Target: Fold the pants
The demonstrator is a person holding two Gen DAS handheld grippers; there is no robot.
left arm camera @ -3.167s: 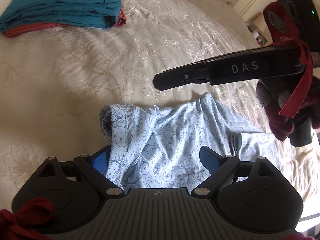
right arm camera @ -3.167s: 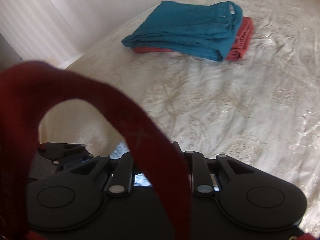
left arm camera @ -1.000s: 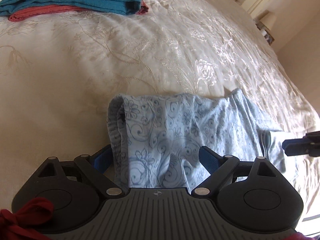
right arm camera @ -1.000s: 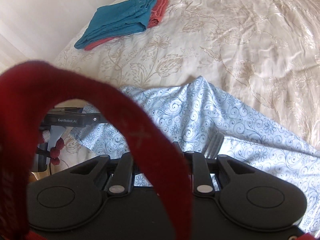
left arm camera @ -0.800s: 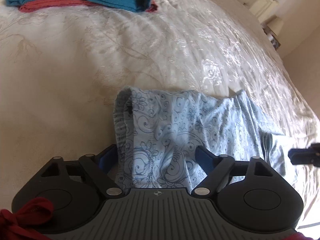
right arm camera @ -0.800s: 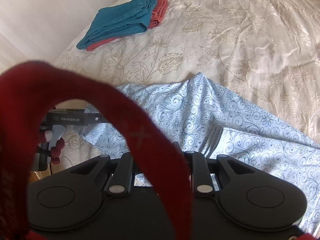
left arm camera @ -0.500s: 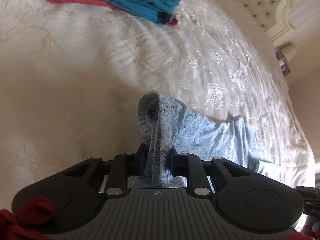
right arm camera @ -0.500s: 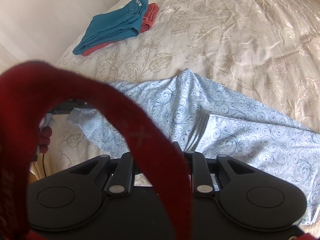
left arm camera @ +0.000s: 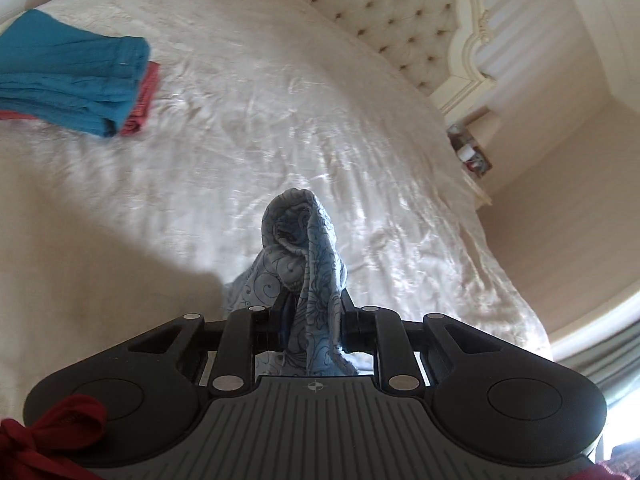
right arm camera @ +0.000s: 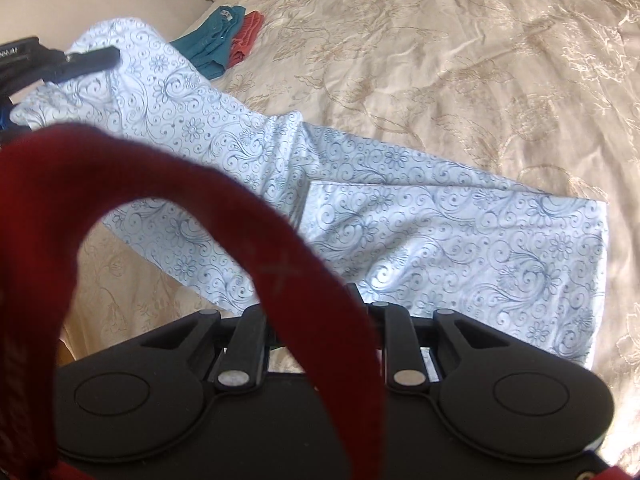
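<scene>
The light-blue floral pants (right arm camera: pixel 400 220) lie stretched across the cream bedspread (right arm camera: pixel 480 60), leg ends to the right. My left gripper (left arm camera: pixel 310 312) is shut on a bunched end of the pants (left arm camera: pixel 304 240) and holds it up off the bed. In the right wrist view one left finger (right arm camera: pixel 90 59) shows at the far left, with that end of the pants raised. My right gripper (right arm camera: pixel 322 322) sits at the near edge of the pants with its jaws narrow and fabric between them. A red strap (right arm camera: pixel 160 184) hides its fingertips.
Folded teal pants (left arm camera: pixel 68 76) rest on a folded red garment (left arm camera: pixel 140 104) at the far left of the bed. A tufted headboard (left arm camera: pixel 380 20) and a nightstand (left arm camera: pixel 472 156) stand beyond. Bare bedspread (left arm camera: pixel 240 120) lies between the stack and the pants.
My left jaws closed on the end of the pants and lifted it well above the bed. My right gripper slid sideways, and the pants now lie drawn out long.
</scene>
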